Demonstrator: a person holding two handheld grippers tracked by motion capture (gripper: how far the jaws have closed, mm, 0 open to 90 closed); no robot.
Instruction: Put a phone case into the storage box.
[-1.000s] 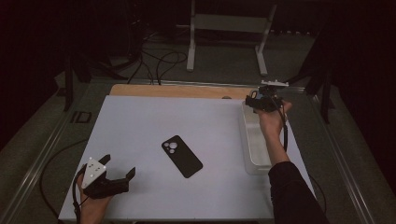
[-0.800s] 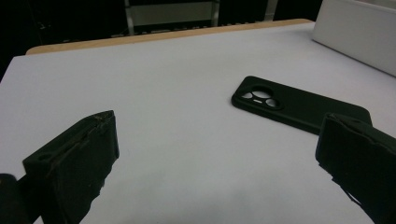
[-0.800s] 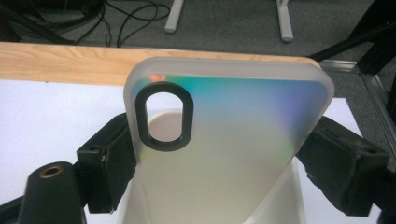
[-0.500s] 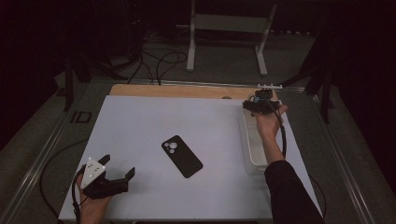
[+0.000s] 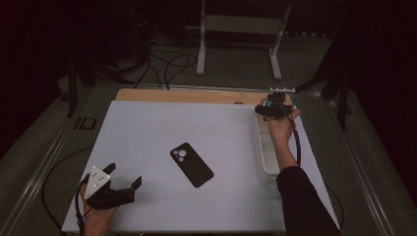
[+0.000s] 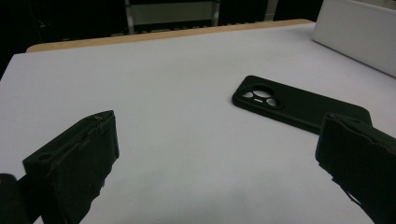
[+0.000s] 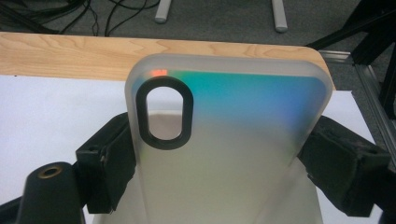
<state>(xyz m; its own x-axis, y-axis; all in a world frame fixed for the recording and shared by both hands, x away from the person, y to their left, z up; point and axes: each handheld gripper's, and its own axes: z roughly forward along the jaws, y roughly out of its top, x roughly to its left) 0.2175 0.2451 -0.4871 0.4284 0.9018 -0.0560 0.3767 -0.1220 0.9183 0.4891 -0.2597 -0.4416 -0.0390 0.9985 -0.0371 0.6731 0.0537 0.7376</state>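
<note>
A black phone (image 5: 192,164) lies back up on the white mat (image 5: 162,123), near the middle. From the left gripper view the phone (image 6: 299,105) is ahead and to the right. My left gripper (image 5: 123,175) rests open at the mat's front left corner, nothing between its fingers (image 6: 77,156). My right gripper (image 5: 269,109) is held over the far end of a white bin (image 5: 262,157). It is shut on a frosted, iridescent phone case (image 7: 243,121) with an oval camera hole, gripped by its two long sides.
A wooden table edge (image 5: 196,96) runs behind the mat. The white bin (image 6: 355,32) lines the mat's right side. Cables and a metal stand (image 5: 236,29) lie on the dark floor beyond.
My right gripper, with the case in it, has drifted slightly left and lower over the bin's far end. The left gripper and the phone have stayed put.
</note>
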